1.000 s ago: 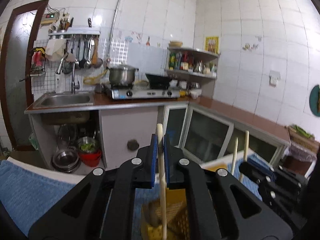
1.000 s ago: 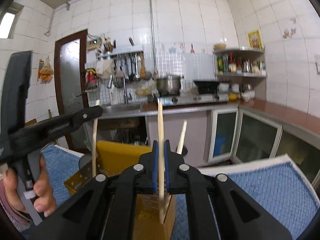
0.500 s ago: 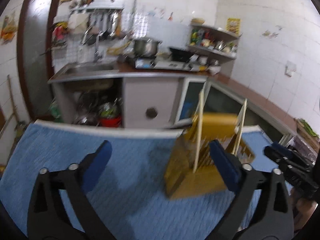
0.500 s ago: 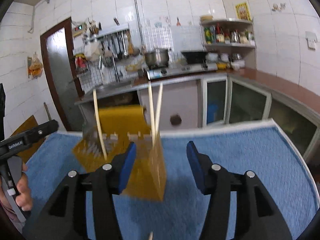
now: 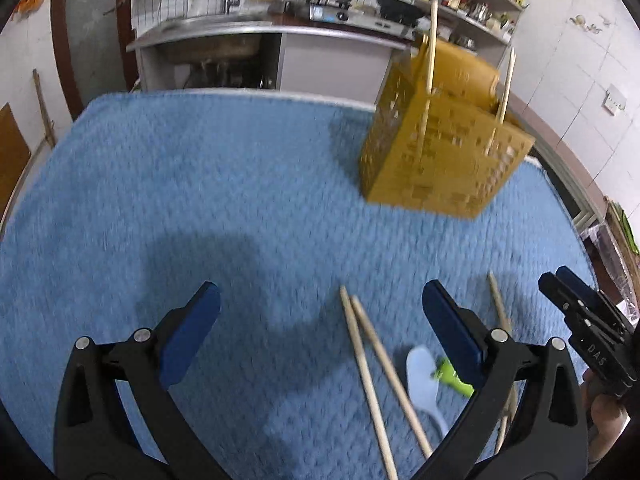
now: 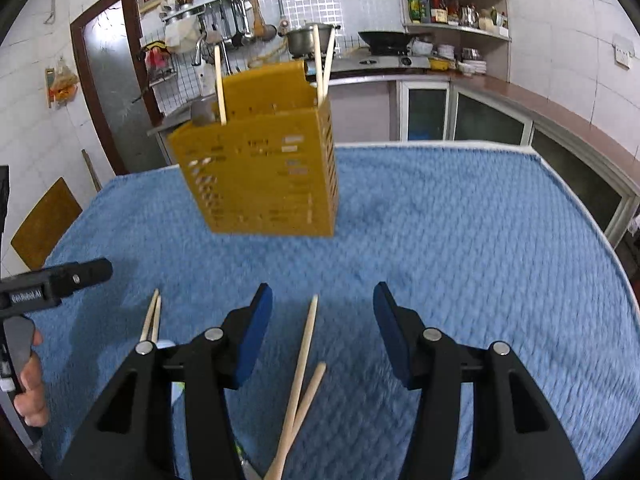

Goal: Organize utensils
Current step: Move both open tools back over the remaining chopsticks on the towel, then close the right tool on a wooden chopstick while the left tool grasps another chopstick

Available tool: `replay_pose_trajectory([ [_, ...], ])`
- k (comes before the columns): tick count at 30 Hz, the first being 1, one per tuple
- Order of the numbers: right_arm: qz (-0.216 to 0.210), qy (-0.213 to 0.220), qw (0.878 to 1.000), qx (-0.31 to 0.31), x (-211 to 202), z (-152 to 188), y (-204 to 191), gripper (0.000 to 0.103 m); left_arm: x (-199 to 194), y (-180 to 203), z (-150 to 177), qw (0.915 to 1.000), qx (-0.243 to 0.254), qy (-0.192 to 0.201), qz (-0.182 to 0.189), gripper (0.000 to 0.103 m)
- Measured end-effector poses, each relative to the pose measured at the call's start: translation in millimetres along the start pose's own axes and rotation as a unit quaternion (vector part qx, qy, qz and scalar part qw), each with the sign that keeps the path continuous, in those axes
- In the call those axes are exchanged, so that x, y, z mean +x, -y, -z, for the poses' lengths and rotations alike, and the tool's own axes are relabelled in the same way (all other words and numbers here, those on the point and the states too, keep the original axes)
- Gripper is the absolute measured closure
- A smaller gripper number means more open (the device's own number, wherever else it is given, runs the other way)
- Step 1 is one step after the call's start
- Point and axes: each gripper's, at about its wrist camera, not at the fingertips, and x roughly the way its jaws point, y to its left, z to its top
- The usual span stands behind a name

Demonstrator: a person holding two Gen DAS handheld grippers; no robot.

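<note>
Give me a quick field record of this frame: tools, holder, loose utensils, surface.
left tool: open, empty, above the cloth
right tool: open, empty, above the crossed pair
holder: yellow, perforated, upright on the cloth, three chopsticks standing in it
loose chopsticks: pair side by side; crossed pair
spoon: pale blue, flat on the cloth beside a green item
cloth: blue, textured, covers the table

Home kitchen: tiled walls (image 6: 100, 92), sink (image 5: 208, 26), gas stove (image 6: 384, 61), pot (image 6: 306, 40), hanging ladles (image 6: 240, 24)
</note>
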Motion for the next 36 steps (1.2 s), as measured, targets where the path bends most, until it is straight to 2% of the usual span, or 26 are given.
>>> replay_pose_trajectory([
  [4,0.008,-0.021,1.0,-0.005,5.8,20.4,-1.8,0.05,8.9,2.6,18.2,0.9997,0.006,-0.016,-0.015,0.005],
  [11,0.018,-0.055,0.998,-0.016,23.1,33.5,-10.8,0.05,31.3,6.8,48.6,0.9984,0.02,-0.044,-0.028,0.007],
  [19,0.028,-0.068,0.997,-0.026,28.8,36.8,-13.5,0.052,33.2,10.5,50.1,0.9978,0.031,-0.039,-0.045,0.009],
  [20,0.028,-0.069,0.997,-0.026,29.4,37.3,-13.6,0.053,33.3,11.6,50.9,0.9975,0.034,-0.038,-0.049,0.01],
  [22,0.03,-0.07,0.997,-0.027,29.2,37.4,-13.2,0.063,34.0,12.5,50.6,0.9973,0.035,-0.037,-0.054,0.012],
  [28,0.03,-0.08,0.996,-0.033,34.2,32.6,-13.1,0.073,32.8,15.3,47.2,0.9965,0.045,-0.038,-0.06,0.029],
  [30,0.031,-0.086,0.995,-0.032,37.4,27.7,-12.1,0.077,33.8,19.7,43.3,0.9959,0.056,-0.04,-0.058,0.043],
  [34,0.031,-0.099,0.994,-0.034,44.5,22.9,-10.7,0.077,39.3,30.5,38.4,0.9935,0.086,-0.044,-0.06,0.052],
  [36,0.03,-0.105,0.993,-0.034,47.4,19.9,-10.1,0.077,41.3,34.3,35.4,0.9922,0.1,-0.047,-0.057,0.059],
])
